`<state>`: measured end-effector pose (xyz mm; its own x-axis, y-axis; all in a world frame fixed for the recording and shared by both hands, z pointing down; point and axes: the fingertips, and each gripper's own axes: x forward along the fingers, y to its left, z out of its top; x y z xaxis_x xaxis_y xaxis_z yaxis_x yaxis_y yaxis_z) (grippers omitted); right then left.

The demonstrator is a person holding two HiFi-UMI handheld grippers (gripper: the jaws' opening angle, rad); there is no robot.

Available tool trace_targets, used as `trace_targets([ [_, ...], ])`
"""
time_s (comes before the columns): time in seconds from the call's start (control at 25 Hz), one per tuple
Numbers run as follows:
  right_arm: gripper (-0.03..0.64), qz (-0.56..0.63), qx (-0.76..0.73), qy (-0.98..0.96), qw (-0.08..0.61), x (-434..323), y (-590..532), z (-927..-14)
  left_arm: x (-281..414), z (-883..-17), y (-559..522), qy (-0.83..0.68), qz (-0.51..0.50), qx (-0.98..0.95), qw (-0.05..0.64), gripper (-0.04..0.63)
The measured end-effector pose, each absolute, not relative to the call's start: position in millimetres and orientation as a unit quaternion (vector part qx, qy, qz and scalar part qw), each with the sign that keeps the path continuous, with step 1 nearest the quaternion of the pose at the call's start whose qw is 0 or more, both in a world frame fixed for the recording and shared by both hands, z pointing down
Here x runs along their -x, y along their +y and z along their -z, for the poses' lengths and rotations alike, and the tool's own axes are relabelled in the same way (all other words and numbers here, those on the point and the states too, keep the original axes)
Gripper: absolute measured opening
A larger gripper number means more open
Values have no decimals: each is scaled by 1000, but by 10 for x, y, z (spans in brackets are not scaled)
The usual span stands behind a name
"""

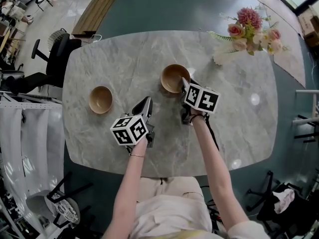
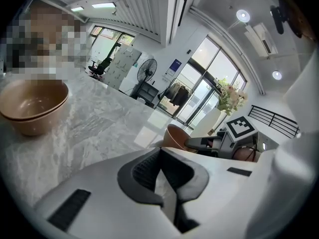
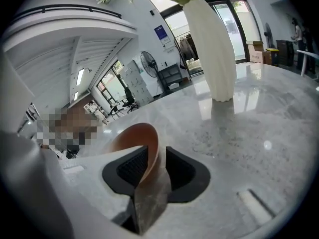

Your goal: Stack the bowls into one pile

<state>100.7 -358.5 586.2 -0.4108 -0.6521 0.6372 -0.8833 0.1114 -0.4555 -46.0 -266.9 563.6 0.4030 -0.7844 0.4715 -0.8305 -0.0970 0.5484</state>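
On the marble table [image 1: 239, 128], a brown wooden bowl [image 1: 173, 76] stands near the middle. My right gripper [image 1: 184, 85] is at its near right rim. In the right gripper view the bowl's wall [image 3: 135, 136] stands between the jaws of the right gripper [image 3: 153, 159], close to the left pad, with a gap on the right side; the jaws are open. Further left sits a second bowl [image 1: 100, 99], which in the left gripper view looks like two nested bowls [image 2: 32, 106]. My left gripper [image 1: 145, 104] hovers between the two, shut and empty [image 2: 159, 151].
A white vase with pink flowers [image 1: 249, 29] stands at the table's far right, close behind the middle bowl in the right gripper view [image 3: 214, 49]. A black office chair [image 1: 55, 59] is beyond the table's left edge. My lap is at the near edge.
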Motion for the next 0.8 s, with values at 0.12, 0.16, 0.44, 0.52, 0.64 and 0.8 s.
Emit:
trace_targets([
  [0.12,96,-408,-526,-732,147,-1004,-3593,-5855,454,-5631,-2657,-546,-29,-740,392,0],
  [0.16,79,-406,-528,-731,148,-1006,-3594,-5845,453,-5622,-2650,-546,-29,-740,392,0],
  [0.44,34,-395,-536,-729,155,-1032,-3591,-5775,476,-5535,-2600,-551,-20,-739,387,0],
  [0.52,32,-398,-534,-730,151,-1023,-3569,-5755,490,-5509,-2575,-554,-17,-738,385,0],
  [0.64,32,-400,-528,-735,147,-976,-3532,-5720,517,-5473,-2527,-559,-12,-736,382,0],
  [0.8,32,-402,-520,-741,141,-891,-3469,-5667,579,-5423,-2446,-566,-3,-732,379,0],
])
